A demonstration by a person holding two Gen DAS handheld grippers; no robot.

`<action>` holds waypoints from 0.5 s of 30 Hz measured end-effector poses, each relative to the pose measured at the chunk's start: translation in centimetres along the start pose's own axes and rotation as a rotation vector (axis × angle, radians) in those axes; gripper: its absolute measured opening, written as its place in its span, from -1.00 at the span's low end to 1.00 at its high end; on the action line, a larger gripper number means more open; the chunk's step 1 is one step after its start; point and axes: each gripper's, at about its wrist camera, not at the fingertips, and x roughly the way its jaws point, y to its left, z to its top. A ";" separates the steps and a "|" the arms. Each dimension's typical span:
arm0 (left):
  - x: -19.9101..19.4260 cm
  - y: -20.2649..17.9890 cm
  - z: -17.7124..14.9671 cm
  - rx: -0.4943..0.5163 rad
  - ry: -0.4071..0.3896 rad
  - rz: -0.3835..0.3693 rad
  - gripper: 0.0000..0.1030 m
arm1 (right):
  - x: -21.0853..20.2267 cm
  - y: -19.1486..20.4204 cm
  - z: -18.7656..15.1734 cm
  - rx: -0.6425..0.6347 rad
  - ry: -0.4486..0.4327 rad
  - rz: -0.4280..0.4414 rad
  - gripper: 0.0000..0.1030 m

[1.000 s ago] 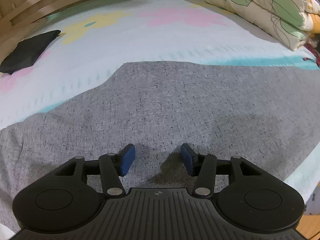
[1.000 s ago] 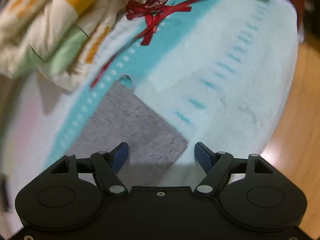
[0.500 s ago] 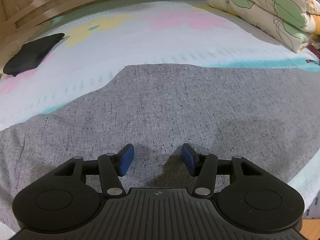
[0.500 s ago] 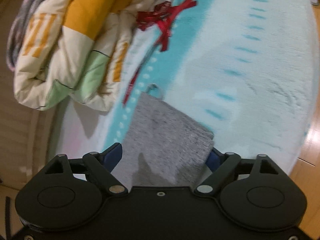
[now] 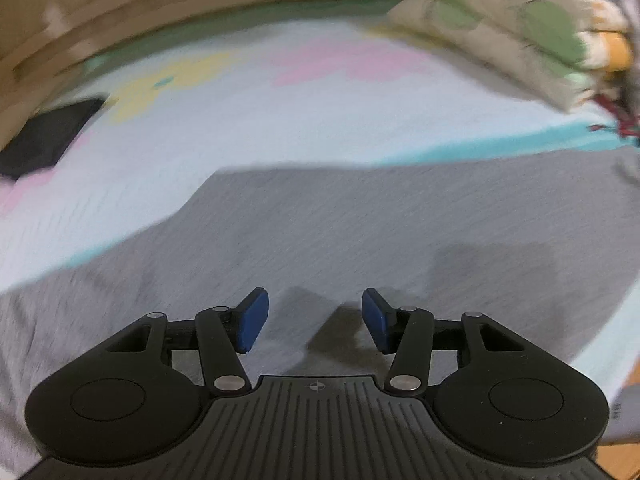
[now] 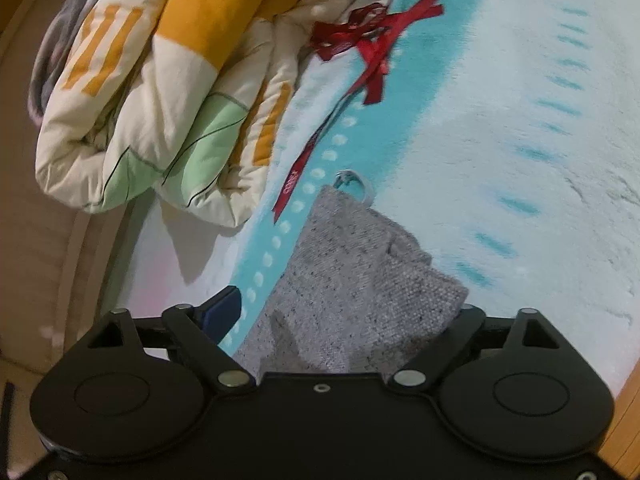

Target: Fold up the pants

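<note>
The grey speckled pants (image 5: 360, 232) lie spread flat across the bed, filling the lower half of the left wrist view. My left gripper (image 5: 315, 320) is open just above the fabric, holding nothing. In the right wrist view one end of the pants (image 6: 352, 288) lies between the wide-open fingers of my right gripper (image 6: 344, 316). The fabric covers the right fingertip; the left blue pad (image 6: 224, 308) shows beside the cloth. A small white loop (image 6: 356, 184) sticks out at the pants' far corner.
The bed cover (image 5: 248, 120) is pale blue with pink and yellow patches and a teal stripe. A folded quilt (image 6: 160, 92) lies at the bed's end. A red ribbon (image 6: 368, 40) lies by it. A dark folded item (image 5: 48, 136) lies far left. Wood floor (image 6: 624, 420) at right.
My right gripper has moved forward over the pants' end, so the fabric now lies between its fingers and hides the right one. The left view has shifted slightly and blurred.
</note>
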 end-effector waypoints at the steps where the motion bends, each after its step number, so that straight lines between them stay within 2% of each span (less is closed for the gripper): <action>1: -0.3 -1.1 0.6 0.022 -0.018 -0.021 -0.04 | 0.1 0.3 0.1 -0.026 0.011 -0.010 0.82; 4: -1.0 -5.2 2.6 0.076 -0.078 -0.082 -0.04 | 0.7 1.4 0.2 -0.124 0.069 -0.018 1.00; 9: 0.7 -12.5 5.7 0.124 -0.066 -0.206 -0.04 | 1.2 2.7 -0.2 -0.208 0.104 -0.072 1.00; 11: 1.8 -14.9 6.3 0.138 -0.046 -0.237 -0.04 | 1.1 2.8 -0.3 -0.199 0.100 -0.083 0.89; 12: 2.2 -15.8 6.4 0.142 -0.037 -0.248 -0.04 | 1.0 2.9 -0.3 -0.195 0.094 -0.103 0.56; 13: 2.6 -16.7 6.5 0.150 -0.030 -0.256 -0.04 | 0.8 2.9 -0.2 -0.192 0.089 -0.126 0.11; 14: 3.1 -17.7 6.5 0.166 -0.024 -0.260 -0.04 | 0.7 2.8 -0.1 -0.185 0.089 -0.145 -0.14; 15: 3.5 -18.5 6.4 0.185 -0.021 -0.260 -0.04 | 0.5 2.4 0.0 -0.169 0.095 -0.163 -0.49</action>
